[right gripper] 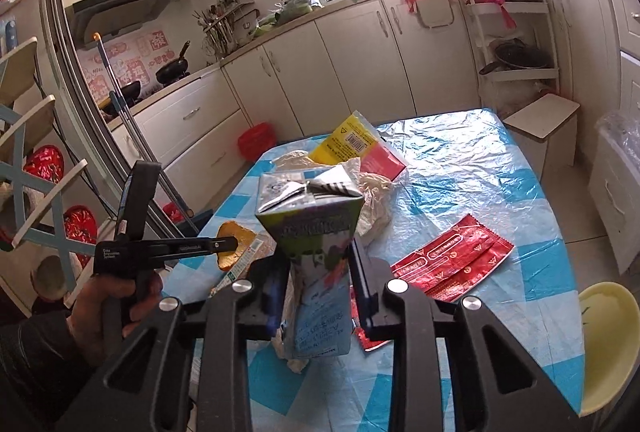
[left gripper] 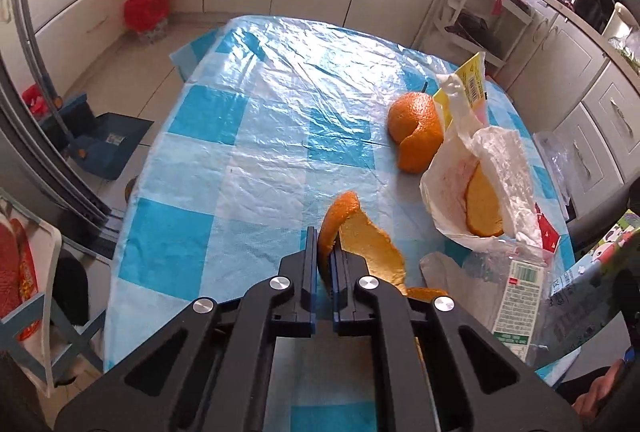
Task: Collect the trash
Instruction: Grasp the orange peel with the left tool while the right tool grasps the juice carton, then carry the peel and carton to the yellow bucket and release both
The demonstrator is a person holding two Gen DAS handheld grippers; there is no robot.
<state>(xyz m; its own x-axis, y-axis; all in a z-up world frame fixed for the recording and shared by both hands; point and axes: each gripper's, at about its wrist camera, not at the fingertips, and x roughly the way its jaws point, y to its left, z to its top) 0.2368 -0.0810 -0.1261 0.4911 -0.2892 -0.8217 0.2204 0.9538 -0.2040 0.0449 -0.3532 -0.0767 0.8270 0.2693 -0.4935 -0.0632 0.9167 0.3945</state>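
Between left gripper fingers, orange peel

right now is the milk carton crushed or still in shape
Crushed. The milk carton pinches in at its waist between the right gripper fingers, and its gable top is creased.

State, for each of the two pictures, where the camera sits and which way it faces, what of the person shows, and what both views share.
Left wrist: sits on the left gripper, facing down along its fingers, shut on an orange peel strip, over the checked table.
Right wrist: sits on the right gripper, facing the kitchen counter; it clamps a drink carton; a hand shows.
Shared: table, yellow packet.
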